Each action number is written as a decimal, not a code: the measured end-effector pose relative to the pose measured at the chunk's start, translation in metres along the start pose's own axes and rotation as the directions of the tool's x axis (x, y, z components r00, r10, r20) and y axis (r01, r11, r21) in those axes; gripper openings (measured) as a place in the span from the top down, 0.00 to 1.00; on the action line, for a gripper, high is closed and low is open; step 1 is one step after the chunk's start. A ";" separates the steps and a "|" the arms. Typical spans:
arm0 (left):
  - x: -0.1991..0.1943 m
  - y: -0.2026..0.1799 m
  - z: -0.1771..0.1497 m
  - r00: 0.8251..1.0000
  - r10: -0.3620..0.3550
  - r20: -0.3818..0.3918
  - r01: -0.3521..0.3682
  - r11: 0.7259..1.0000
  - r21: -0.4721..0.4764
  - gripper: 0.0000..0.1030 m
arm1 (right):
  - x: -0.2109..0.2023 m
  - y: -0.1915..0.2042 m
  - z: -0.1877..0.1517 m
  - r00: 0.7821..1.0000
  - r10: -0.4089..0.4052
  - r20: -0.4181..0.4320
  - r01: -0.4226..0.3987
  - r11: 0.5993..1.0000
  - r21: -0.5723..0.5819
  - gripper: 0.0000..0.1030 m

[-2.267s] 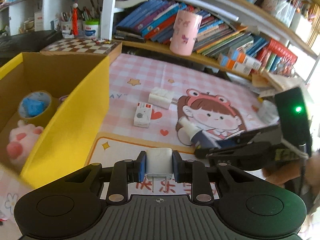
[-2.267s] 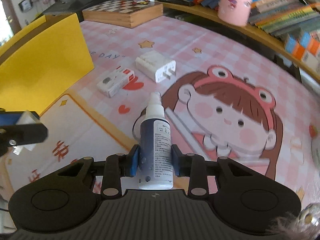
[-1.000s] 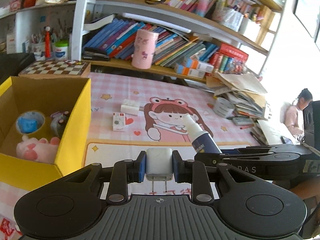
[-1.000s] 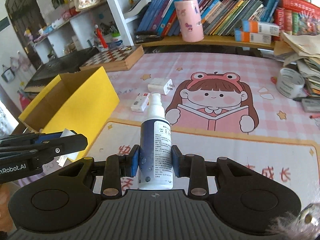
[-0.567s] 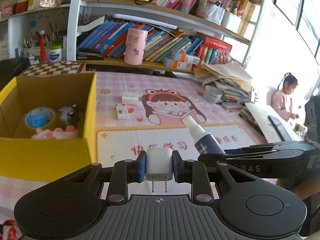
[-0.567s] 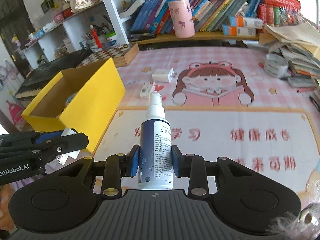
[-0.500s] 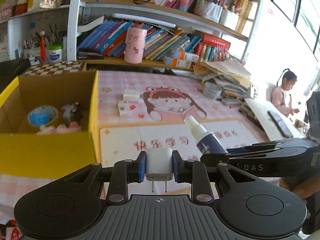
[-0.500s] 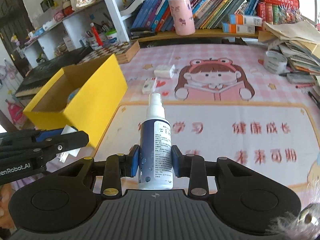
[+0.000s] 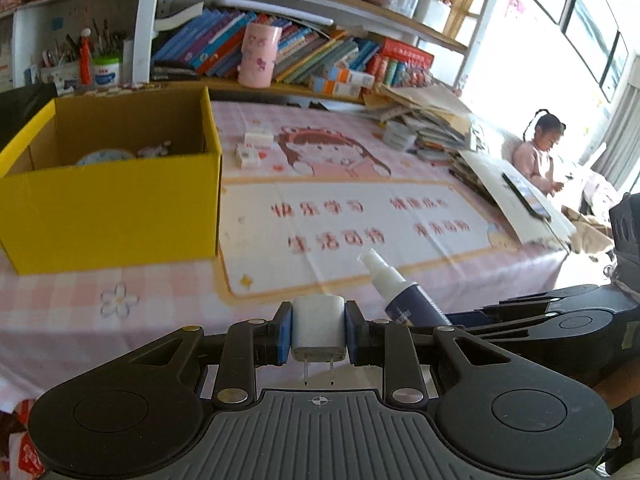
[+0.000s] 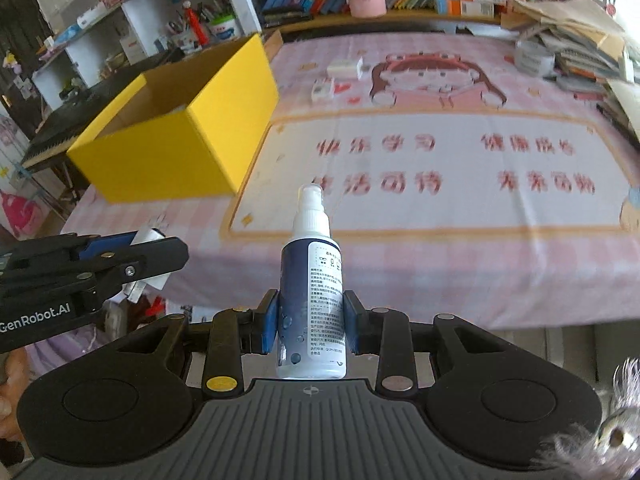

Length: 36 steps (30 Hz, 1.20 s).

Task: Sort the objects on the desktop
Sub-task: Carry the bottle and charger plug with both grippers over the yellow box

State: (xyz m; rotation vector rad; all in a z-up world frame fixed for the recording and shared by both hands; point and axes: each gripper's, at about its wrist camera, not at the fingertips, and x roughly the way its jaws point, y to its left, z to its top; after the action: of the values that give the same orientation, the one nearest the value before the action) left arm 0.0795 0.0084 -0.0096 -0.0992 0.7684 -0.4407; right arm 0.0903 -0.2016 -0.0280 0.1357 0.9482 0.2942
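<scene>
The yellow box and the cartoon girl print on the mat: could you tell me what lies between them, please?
Two small items, seen from both wrists: a white charger and a small white-and-red box.

Glossy plastic spray bottle (image 10: 312,300), matt cardboard box (image 9: 112,204), smooth white plastic charger (image 9: 318,328)

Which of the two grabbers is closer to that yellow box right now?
Left. The left gripper, holding a white charger, is just in front of the yellow box; the right gripper, with the spray bottle, sits further to its right.
</scene>
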 end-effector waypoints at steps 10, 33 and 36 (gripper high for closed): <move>-0.027 0.014 -0.018 1.000 0.011 -0.011 -0.011 1.000 0.007 0.76 | -0.002 0.031 -0.020 1.000 0.027 -0.010 -0.026 0.999 0.020 0.71; -0.078 0.066 -0.034 0.984 0.168 0.062 -0.159 0.979 -0.129 0.76 | 0.027 0.109 -0.008 0.985 0.157 -0.067 -0.167 0.966 -0.199 0.71; -0.082 0.070 -0.035 0.981 0.182 0.071 -0.171 0.975 -0.143 0.76 | 0.029 0.117 -0.007 0.983 0.166 -0.078 -0.180 0.956 -0.230 0.71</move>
State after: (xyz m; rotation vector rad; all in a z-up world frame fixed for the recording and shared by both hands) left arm 0.0279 0.1088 0.0012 -0.1748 0.7171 -0.2129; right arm 0.0786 -0.0810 -0.0266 -0.0087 0.9525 0.5732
